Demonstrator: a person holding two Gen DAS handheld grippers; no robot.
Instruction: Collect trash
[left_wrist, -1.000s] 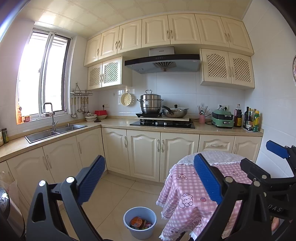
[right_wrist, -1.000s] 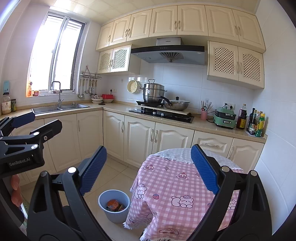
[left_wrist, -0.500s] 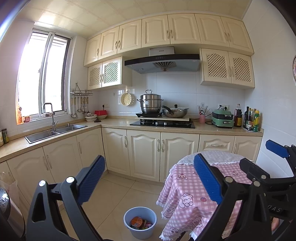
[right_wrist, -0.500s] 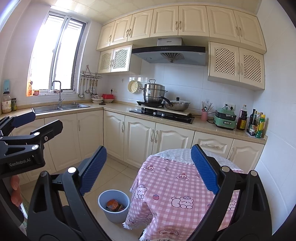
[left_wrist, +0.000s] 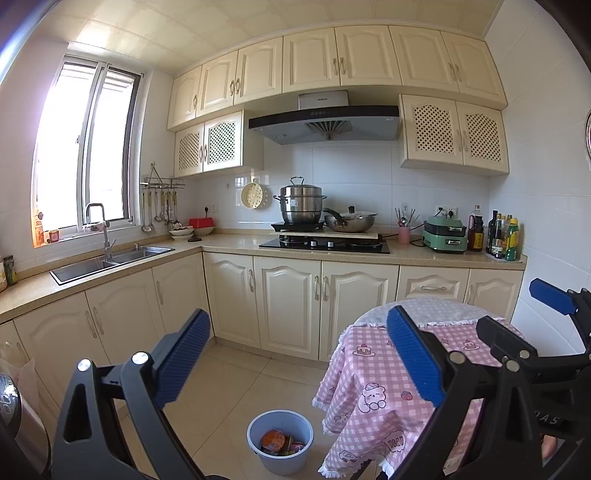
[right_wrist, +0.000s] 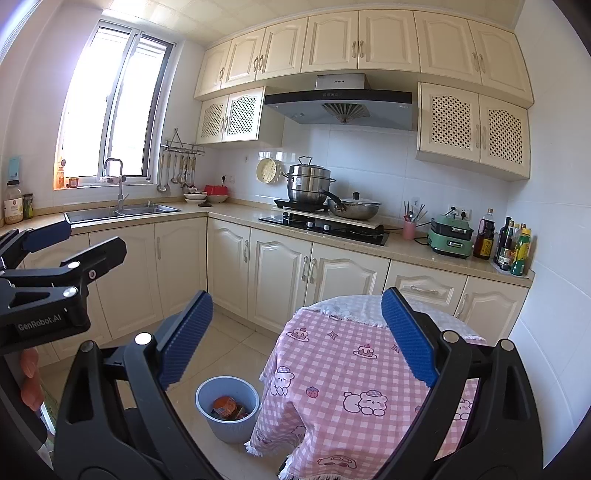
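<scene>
A pale blue bin (left_wrist: 280, 445) (right_wrist: 227, 408) stands on the tiled floor beside a round table, holding orange and red wrappers (left_wrist: 275, 440) (right_wrist: 225, 405). My left gripper (left_wrist: 295, 358) is open and empty, held high above the bin. My right gripper (right_wrist: 295, 339) is likewise open with nothing between its blue pads, above the bin and the table. Each gripper shows at the edge of the other's view: the right one at far right (left_wrist: 550, 295), the left one at far left (right_wrist: 48, 236). No loose trash shows on the table or floor.
The round table wears a pink checked cloth (left_wrist: 384, 384) (right_wrist: 351, 376). L-shaped cream cabinets (left_wrist: 288, 299) carry a sink (left_wrist: 107, 258), a hob with pots (left_wrist: 325, 242), a green cooker (left_wrist: 445, 234) and bottles (left_wrist: 504, 238). Beige floor tiles (left_wrist: 229, 391) lie between the cabinets and the bin.
</scene>
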